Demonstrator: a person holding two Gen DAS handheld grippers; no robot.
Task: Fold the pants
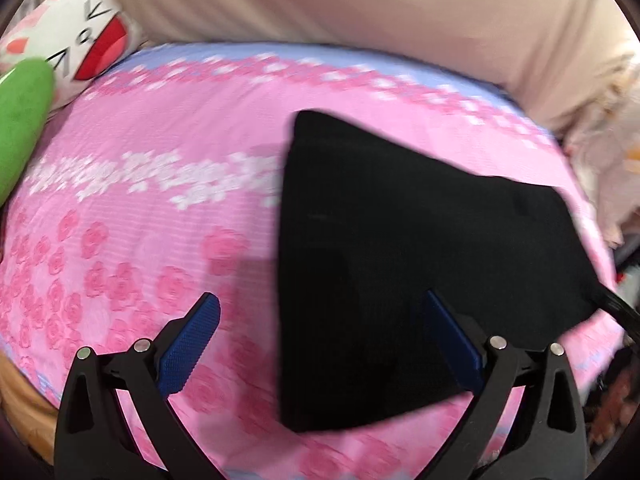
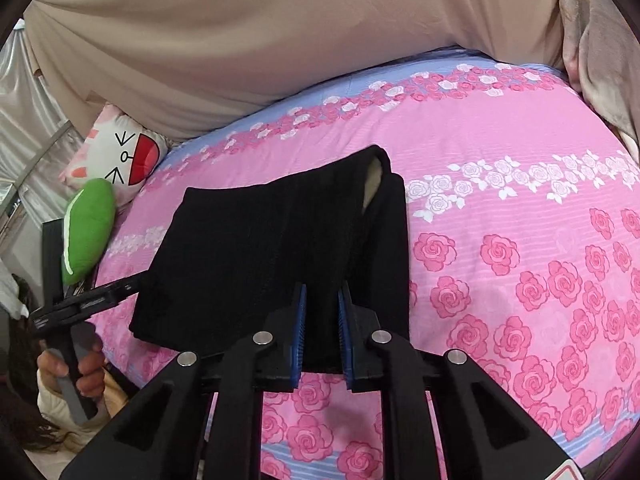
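The black pants (image 2: 276, 240) lie folded into a compact block on the pink rose bedsheet (image 2: 500, 208); they also show in the left wrist view (image 1: 400, 248). My right gripper (image 2: 322, 300) is nearly shut, its blue pads pinching the near edge of the pants. My left gripper (image 1: 320, 308) is open and empty, hovering above the sheet with its right finger (image 1: 452, 344) over the pants. From the right wrist view, the left gripper's body (image 2: 92, 300) sits at the pants' left edge. A pale lining shows at the far fold (image 2: 374, 178).
A cat-face cushion (image 2: 120, 156) and a green plush (image 2: 88, 228) lie at the bed's left side. A beige curtain (image 2: 260, 40) hangs behind the bed. Grey-pink bedding (image 2: 600, 60) is piled at the far right. A hand (image 2: 76, 368) holds the left gripper's handle.
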